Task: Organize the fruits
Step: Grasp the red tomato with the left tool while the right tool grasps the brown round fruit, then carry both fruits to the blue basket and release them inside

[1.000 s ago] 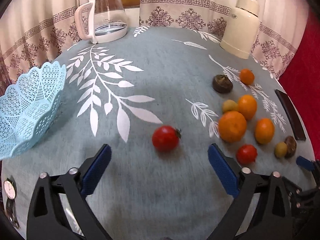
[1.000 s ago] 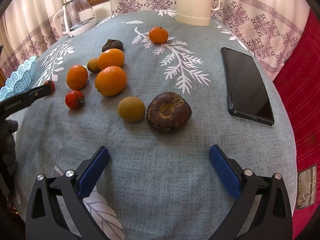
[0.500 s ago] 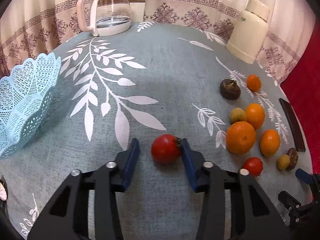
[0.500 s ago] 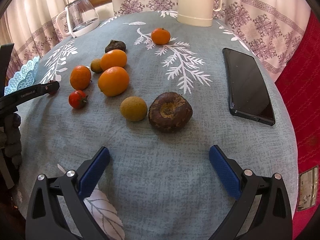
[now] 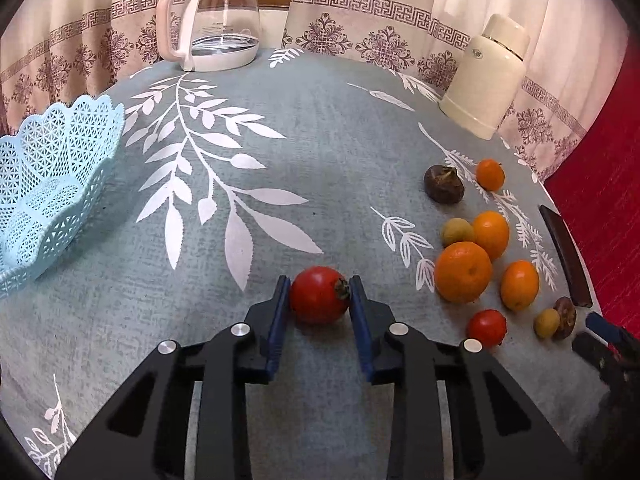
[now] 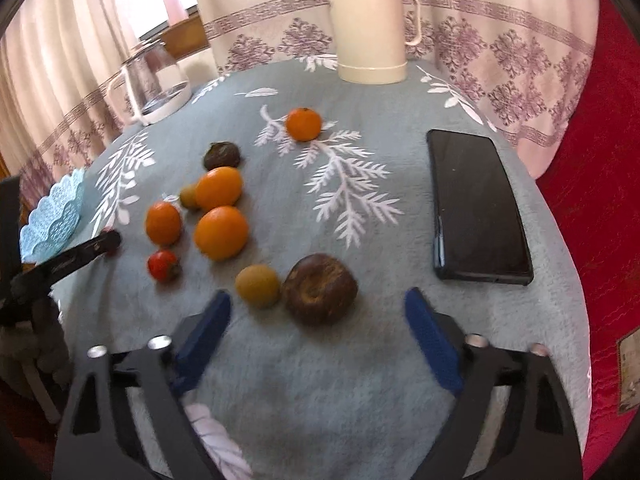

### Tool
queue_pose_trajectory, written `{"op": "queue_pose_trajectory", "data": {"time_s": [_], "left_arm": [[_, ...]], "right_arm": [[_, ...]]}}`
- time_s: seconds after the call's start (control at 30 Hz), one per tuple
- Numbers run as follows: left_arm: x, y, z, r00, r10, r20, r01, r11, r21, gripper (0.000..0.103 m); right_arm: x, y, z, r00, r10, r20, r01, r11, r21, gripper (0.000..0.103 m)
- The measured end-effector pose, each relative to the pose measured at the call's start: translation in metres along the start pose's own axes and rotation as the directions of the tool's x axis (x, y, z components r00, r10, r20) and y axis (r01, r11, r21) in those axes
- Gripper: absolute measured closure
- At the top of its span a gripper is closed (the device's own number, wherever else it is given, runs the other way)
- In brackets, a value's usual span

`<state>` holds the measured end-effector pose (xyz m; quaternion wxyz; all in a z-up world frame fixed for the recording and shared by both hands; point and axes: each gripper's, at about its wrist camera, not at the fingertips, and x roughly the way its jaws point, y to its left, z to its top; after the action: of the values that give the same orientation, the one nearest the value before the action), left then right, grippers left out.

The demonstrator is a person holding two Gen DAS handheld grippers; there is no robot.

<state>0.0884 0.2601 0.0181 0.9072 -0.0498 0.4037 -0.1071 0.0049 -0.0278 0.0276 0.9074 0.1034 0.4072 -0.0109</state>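
The blue basket [image 5: 48, 184] waits at nine o'clock in the left wrist view. The left gripper [image 5: 318, 300], open a second ago, now clamps the red tomato [image 5: 319, 294], so lifting can begin. Only the right wrist view shows the phone [image 6: 476, 206] at three o'clock; the right gripper [image 6: 318, 320] gapes empty before the brown fruit [image 6: 320, 289].

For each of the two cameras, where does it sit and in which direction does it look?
Left wrist: on the left gripper, looking along its fingers across the table toward the kettle; its pads clamp a tomato, basket to the left.
Right wrist: on the right gripper, open, looking past the brown fruit toward the flask; phone at right.
Shared: oranges, kettle, flask, basket; each view shows the other gripper at its edge.
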Motion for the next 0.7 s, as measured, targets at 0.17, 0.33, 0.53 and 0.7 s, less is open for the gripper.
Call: {"op": "queue_pose_trajectory", "data": {"time_s": [0.17,0.33,0.53,0.7], "left_arm": [[-0.003,0.001,-0.002,1.000,-0.004,0.004,0.004,1.000,-0.003,0.073],[-0.005,0.000,-0.003,1.000,-0.005,0.011,0.005,1.000,0.003,0.073],[-0.010,0.000,-0.004,1.000,-0.004,0.020,0.004,1.000,0.005,0.073],[-0.014,0.002,-0.006,1.000,-0.001,0.025,0.000,1.000,0.003,0.073]], "right_arm": [[0.007,-0.007,-0.001,1.000,-0.010,-0.023,0.011,1.000,0.021,0.036],[0.015,0.000,0.000,0.999,-0.025,-0.036,0.025,1.000,-0.006,0.042],[0.017,0.000,0.004,1.000,-0.019,-0.021,0.019,1.000,0.002,0.052],[0.016,0.002,0.001,0.999,-0.012,-0.029,0.012,1.000,-0.002,0.056]]}}
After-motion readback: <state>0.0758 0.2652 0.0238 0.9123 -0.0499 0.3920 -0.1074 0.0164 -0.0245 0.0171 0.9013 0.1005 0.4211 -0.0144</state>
